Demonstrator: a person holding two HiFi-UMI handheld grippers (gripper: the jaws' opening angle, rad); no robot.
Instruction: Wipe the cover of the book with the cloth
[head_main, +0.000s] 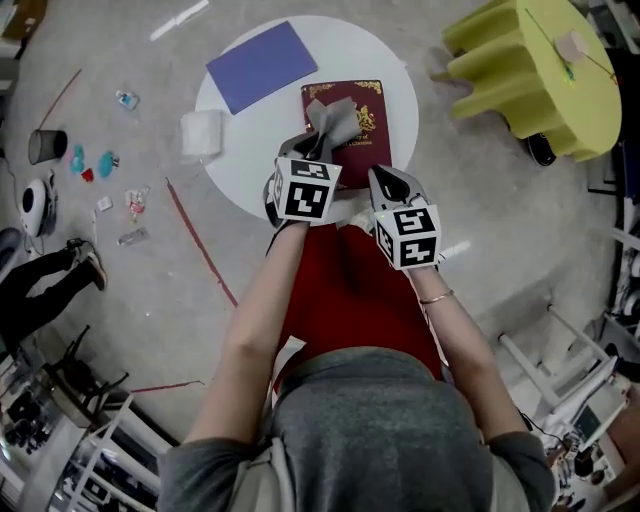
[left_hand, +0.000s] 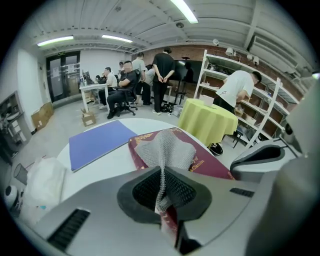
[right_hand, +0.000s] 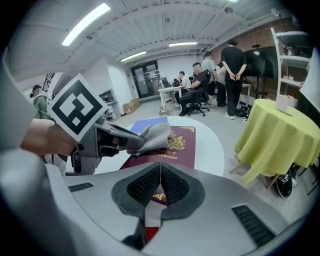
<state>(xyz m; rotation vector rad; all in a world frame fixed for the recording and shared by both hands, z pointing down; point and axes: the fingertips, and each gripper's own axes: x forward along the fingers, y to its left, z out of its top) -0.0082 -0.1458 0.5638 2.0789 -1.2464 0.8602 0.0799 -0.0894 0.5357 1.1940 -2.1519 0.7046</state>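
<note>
Now: round white desk (head_main: 392, 75), maroon book (head_main: 362, 135) lying flat on it, just ahead of both sets of fingers.
Left gripper (head_main: 316, 150) fingers clamped on a grey mesh cloth (head_main: 335, 120), its free end draped on the book's cover; right gripper (head_main: 384, 178) fingers pressed together, empty, at the book's near edge.

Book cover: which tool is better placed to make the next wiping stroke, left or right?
Left. The left tool is shut on the cloth, which lies on the book. The right tool is shut by the book's near edge, with no cloth.
</note>
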